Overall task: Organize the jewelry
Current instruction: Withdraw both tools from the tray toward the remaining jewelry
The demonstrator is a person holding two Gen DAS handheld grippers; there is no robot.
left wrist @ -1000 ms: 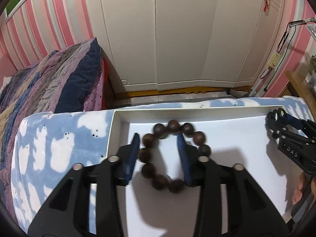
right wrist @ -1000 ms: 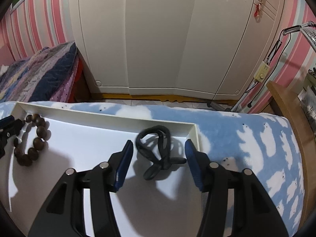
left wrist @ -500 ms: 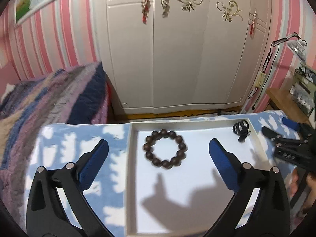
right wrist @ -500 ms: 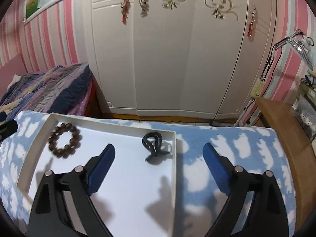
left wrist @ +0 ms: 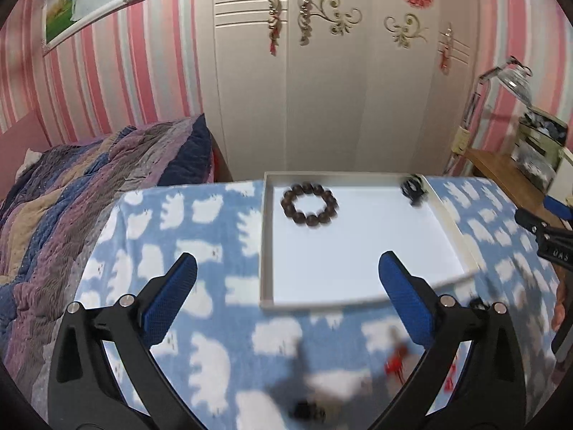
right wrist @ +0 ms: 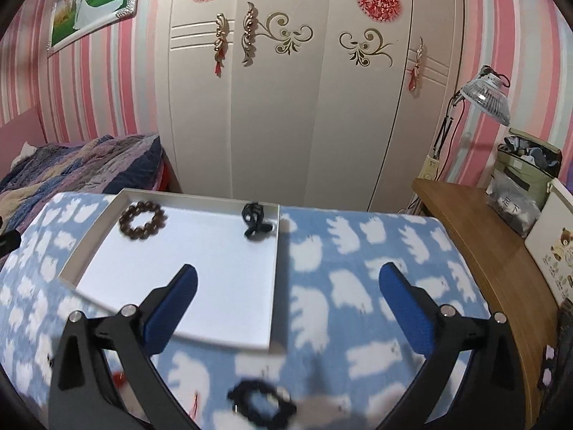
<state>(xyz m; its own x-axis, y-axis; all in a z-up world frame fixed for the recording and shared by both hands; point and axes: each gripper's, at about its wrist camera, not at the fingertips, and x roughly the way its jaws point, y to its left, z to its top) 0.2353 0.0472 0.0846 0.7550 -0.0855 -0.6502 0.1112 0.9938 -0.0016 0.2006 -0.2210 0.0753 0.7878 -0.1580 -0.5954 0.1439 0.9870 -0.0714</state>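
Note:
A white tray (left wrist: 266,251) lies on the blue cloud-print cloth (left wrist: 200,222). A brown bead bracelet (left wrist: 308,204) lies in its far left corner and a black cord piece (left wrist: 413,190) in its far right corner. They show in the right wrist view too: the bracelet (right wrist: 142,220), the cord piece (right wrist: 255,221) and the tray (right wrist: 274,286). My left gripper (left wrist: 286,299) is open and empty, well back from the tray. My right gripper (right wrist: 286,302) is open and empty over the tray's right edge. A black beaded bracelet (right wrist: 261,403) and a red item (left wrist: 395,358) lie on the cloth near me.
A white wardrobe (right wrist: 286,107) stands behind. A striped quilt on a bed (left wrist: 71,193) is at the left. A wooden desk (right wrist: 483,236) with a lamp (right wrist: 487,93) and boxes is at the right. The right gripper's tip (left wrist: 544,229) shows at the left view's right edge.
Both grippers opened wide and pulled back and up from the tray, leaving the bead bracelet and the black cord piece lying in it.

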